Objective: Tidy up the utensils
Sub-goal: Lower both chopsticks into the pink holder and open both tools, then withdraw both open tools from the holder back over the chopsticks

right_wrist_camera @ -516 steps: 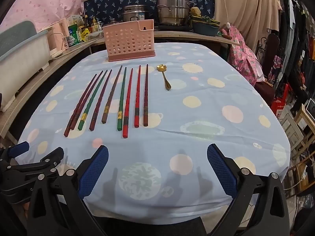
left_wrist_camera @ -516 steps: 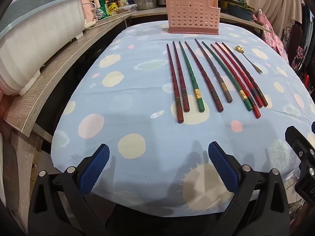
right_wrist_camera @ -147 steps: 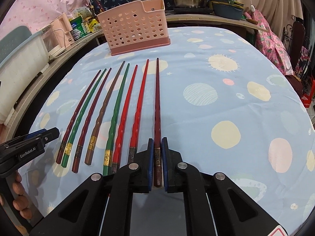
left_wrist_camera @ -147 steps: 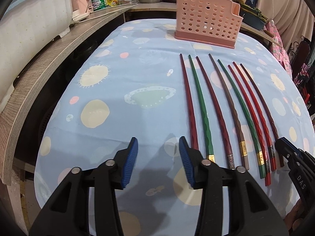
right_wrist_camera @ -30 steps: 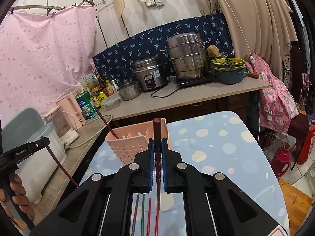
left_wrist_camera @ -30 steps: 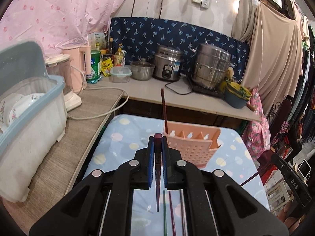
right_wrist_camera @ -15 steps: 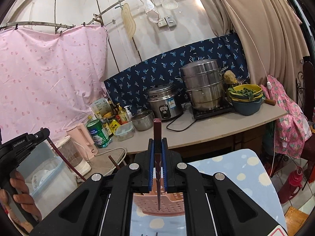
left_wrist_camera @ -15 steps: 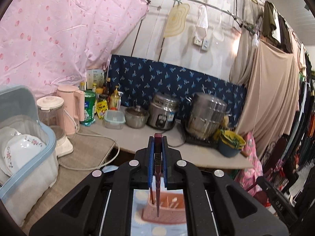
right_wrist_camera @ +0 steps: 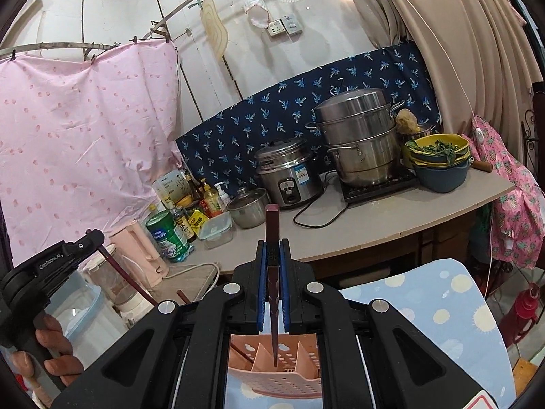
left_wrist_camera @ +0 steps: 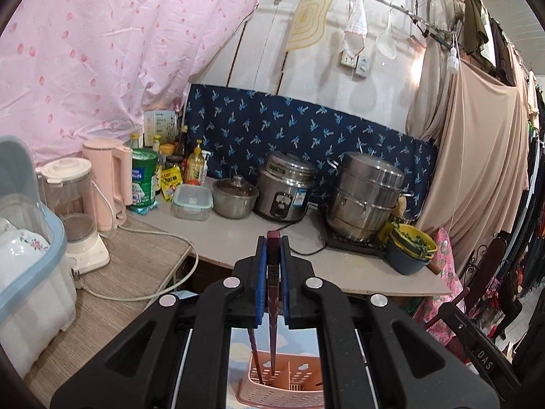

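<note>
Dark red chopsticks were held point-down over the pink basket [right_wrist_camera: 272, 375] so they could drop in: one [left_wrist_camera: 271, 310] clenched in the left gripper [left_wrist_camera: 272, 283], one [right_wrist_camera: 272, 289] in the right gripper [right_wrist_camera: 272, 284].

Kitchen counter [left_wrist_camera: 238, 235] runs straight ahead past the jaws. Rice cooker [left_wrist_camera: 284, 187] sits dead ahead, stacked steamer [left_wrist_camera: 366, 197] just right of it, small lidded pot [left_wrist_camera: 235, 197] and a plastic box [left_wrist_camera: 190, 201] off to the left. Further left there's a pink kettle [left_wrist_camera: 110, 177], blender [left_wrist_camera: 73, 204] and green tin [left_wrist_camera: 144, 180]. Navy leaf cloth [left_wrist_camera: 306, 133] hangs behind them, pink sheet [left_wrist_camera: 102, 51] up left.
</note>
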